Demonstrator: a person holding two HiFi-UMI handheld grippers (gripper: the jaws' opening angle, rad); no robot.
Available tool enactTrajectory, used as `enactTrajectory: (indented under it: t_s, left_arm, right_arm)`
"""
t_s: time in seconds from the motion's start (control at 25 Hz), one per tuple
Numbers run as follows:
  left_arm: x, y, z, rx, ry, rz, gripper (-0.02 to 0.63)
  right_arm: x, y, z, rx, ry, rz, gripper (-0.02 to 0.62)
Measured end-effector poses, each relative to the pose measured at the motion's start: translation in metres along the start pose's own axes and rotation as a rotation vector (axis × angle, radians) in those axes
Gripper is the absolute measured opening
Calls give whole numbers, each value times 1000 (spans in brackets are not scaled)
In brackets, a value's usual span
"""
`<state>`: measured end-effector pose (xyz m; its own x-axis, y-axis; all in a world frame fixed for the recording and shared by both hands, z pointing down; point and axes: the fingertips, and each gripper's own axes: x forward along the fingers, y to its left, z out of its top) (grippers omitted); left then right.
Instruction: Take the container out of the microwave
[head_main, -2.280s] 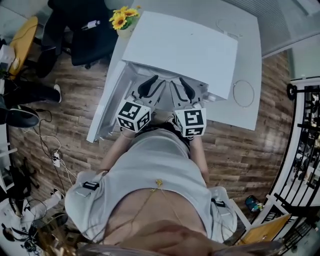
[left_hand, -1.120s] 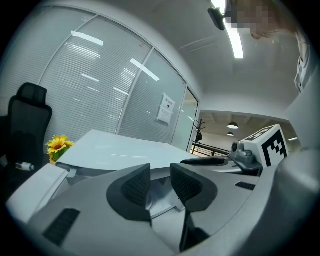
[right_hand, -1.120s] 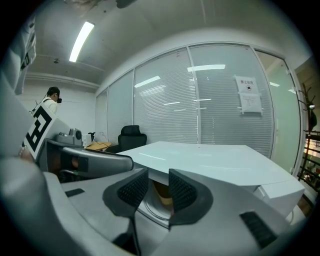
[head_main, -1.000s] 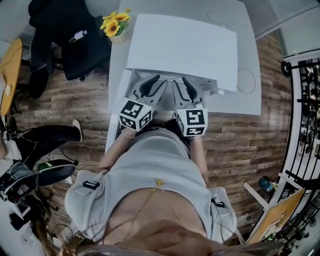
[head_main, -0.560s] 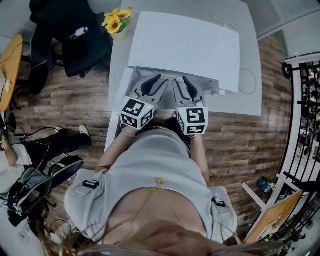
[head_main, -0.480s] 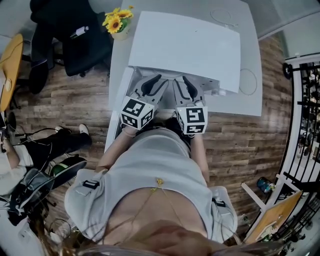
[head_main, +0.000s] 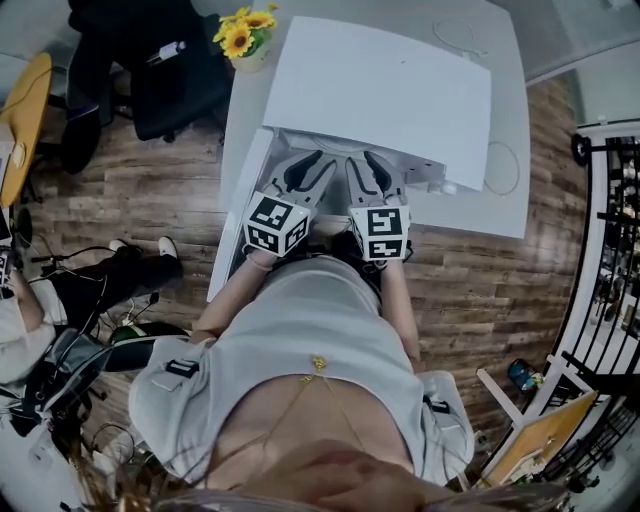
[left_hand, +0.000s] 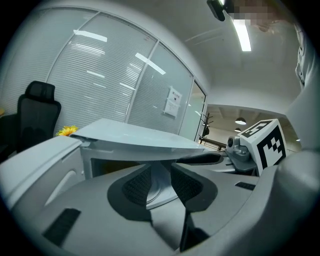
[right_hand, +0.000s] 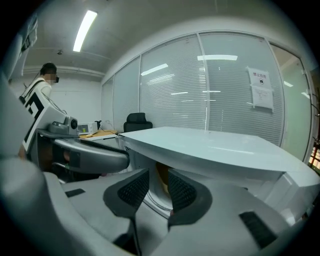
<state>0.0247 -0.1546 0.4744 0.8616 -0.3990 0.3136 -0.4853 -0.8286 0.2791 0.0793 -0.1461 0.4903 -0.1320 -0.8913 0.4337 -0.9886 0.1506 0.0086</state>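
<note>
The container sits in the mouth of the microwave, upper middle of the head view, with the door swung open at its left. Both grippers reach in side by side. The left gripper has its jaws narrowly apart. The container's white curved wall fills the gap between the pads, but I cannot tell whether they press on it. The right gripper has just been closing its jaws. They are still a little apart, with the container's rim low in the gap and nearer the left pad. Something orange-brown shows above the rim, and I cannot say whether it is contents or the lit cavity. The container looks like a smooth, stiff, round white dish, so it is probably slick under the pads and unlikely to flex. If it is full it will be weighty and prone to tipping or spilling. The best hold seems to be on the rim, one gripper at each side, pads well over the lip. It should then come out level and clear of the door.
</note>
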Motion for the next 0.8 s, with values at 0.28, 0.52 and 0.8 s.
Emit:
enactTrajectory:
  t_s: [0.28,0.52,0.8]
  left_arm:
    - [-1,7,-14,-24,28,29,127]
    - [-2,13,-22,-34,49,52,127]
    - [-2,18,-27,-59,52,71,127]
  right_arm:
    - [14,5,-12,-84,61,17,126]
    - [29,10,-22,-46,93,59,126]
    - [48,10,-42,-146,144,57,126]
